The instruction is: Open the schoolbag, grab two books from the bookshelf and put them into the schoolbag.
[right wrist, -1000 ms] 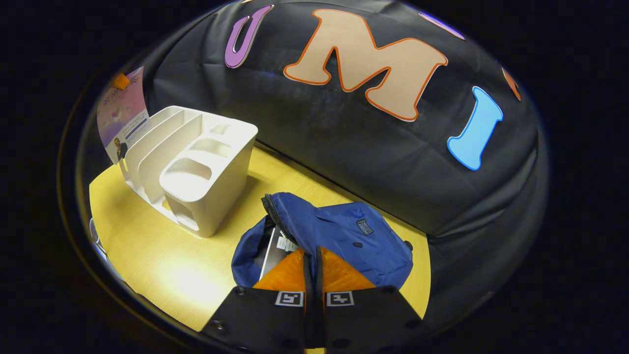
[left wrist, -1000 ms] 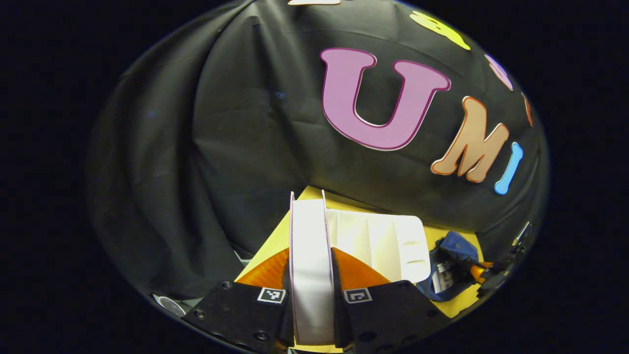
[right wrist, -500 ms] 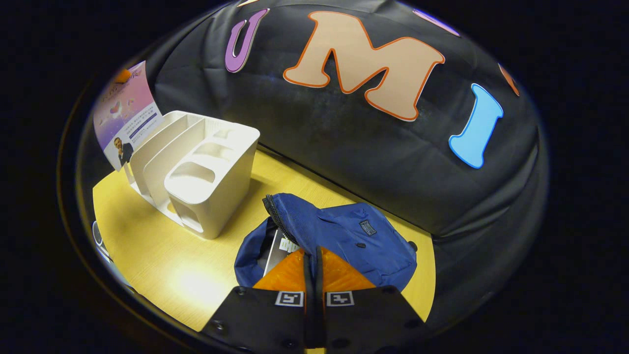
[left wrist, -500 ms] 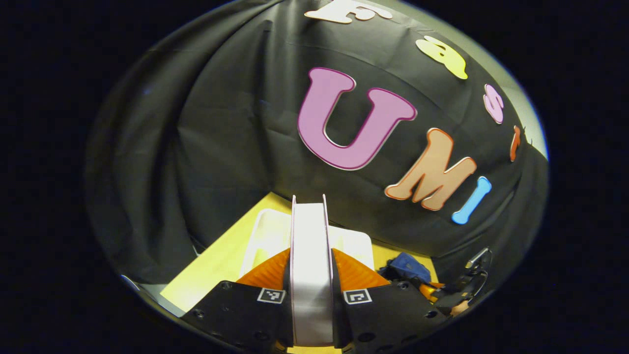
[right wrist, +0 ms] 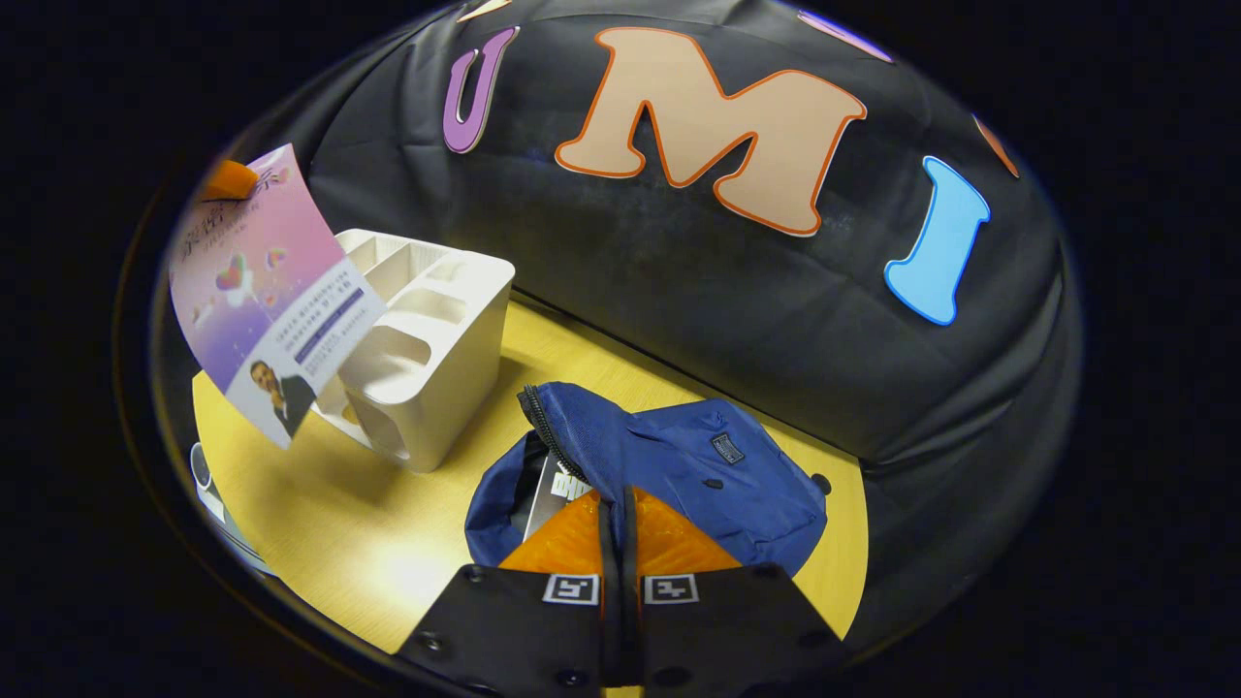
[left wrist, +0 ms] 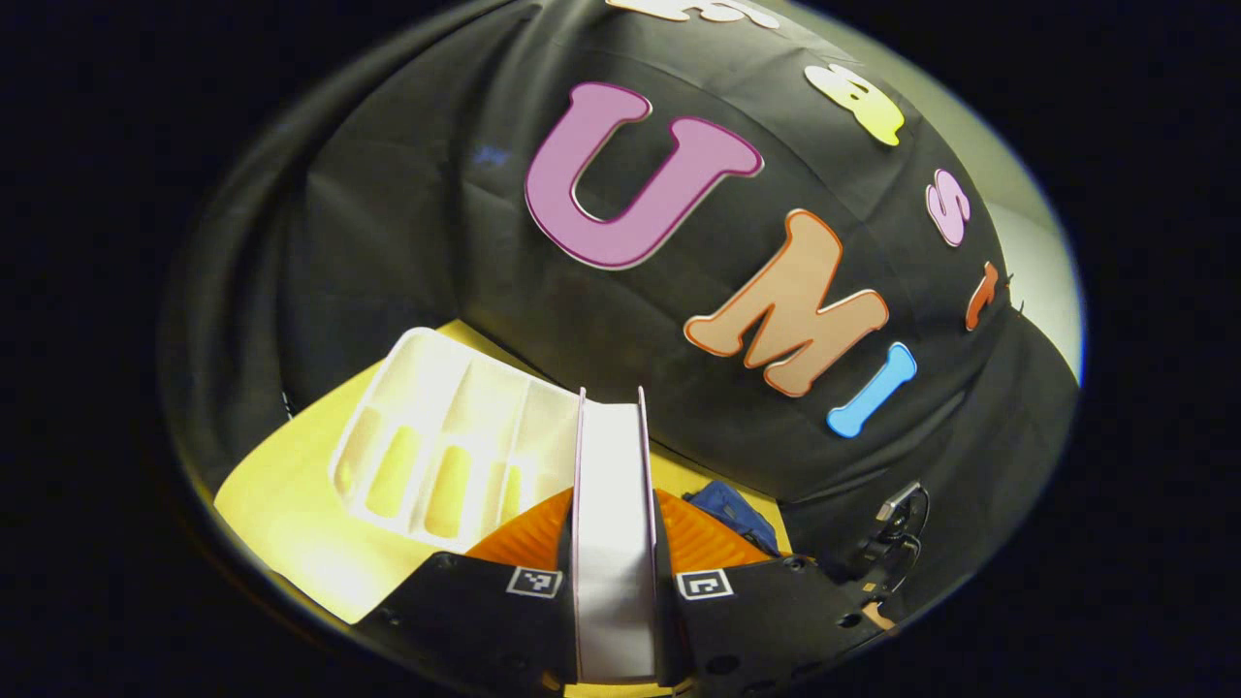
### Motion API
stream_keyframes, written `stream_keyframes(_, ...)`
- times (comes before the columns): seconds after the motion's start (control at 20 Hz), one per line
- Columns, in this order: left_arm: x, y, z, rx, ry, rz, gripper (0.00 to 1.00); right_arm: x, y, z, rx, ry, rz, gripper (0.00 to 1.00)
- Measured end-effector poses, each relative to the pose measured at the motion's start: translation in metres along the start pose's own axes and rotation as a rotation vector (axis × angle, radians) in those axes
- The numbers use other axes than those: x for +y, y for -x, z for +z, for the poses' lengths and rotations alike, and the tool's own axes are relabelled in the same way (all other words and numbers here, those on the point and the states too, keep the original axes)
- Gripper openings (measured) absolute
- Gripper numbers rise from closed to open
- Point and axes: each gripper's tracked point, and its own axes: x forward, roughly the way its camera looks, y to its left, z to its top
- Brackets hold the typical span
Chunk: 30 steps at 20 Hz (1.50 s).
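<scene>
Bag (right wrist: 679, 465) sits open on counter (right wrist: 368, 543), zip edge lifted, mouth facing the shelf side. Opening step looks done.

One book (right wrist: 555, 490) already inside the bag mouth; only a pale cover edge visible, rest hidden by blue fabric.

L claw (left wrist: 613, 523) pinching 2nd book (left wrist: 611, 504) edge-on, both fingers pressed on its covers. From the right gripper view, same book (right wrist: 271, 291) hangs in air, tilted, in front of and above the shelf (right wrist: 436, 330), not touching counter. Finger on its top corner just visible there.

Shelf slots look bare in the left gripper view (left wrist: 456, 456); no further books visible.

R claw (right wrist: 618, 528) pressed together on the bag's zip flap, apparently holding mouth open; fabric between the fingers too thin to confirm.

Est. progress: approx. 3/4. Left to do: carry 2nd book across to bag, slide it in beside the first, release.

Risk: mouth is narrow, book corner could catch on zip.
</scene>
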Motion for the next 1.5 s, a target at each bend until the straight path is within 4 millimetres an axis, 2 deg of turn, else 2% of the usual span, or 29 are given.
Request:
stream_keyframes(0.4, -0.045, -0.042, -0.050, 0.060, 0.093, -0.089, 0.29, -0.003, 0.004, 0.003, -0.001, -0.040, 0.027, 0.02)
stream_keyframes(0.65, -0.059, -0.064, -0.086, 0.090, 0.149, -0.099, 0.29, -0.006, 0.008, 0.003, -0.004, -0.055, 0.041, 0.03)
stream_keyframes(0.95, -0.080, -0.087, -0.118, 0.086, 0.242, -0.133, 0.29, -0.008, 0.015, 0.004, 0.004, -0.126, 0.082, 0.03)
stream_keyframes(1.15, -0.089, -0.106, -0.138, 0.074, 0.239, -0.117, 0.29, -0.009, 0.017, 0.005, 0.010, -0.176, 0.105, 0.03)
stream_keyframes(1.5, -0.109, -0.133, -0.186, 0.051, 0.275, -0.128, 0.28, -0.007, 0.019, 0.005, 0.003, -0.174, 0.132, 0.03)
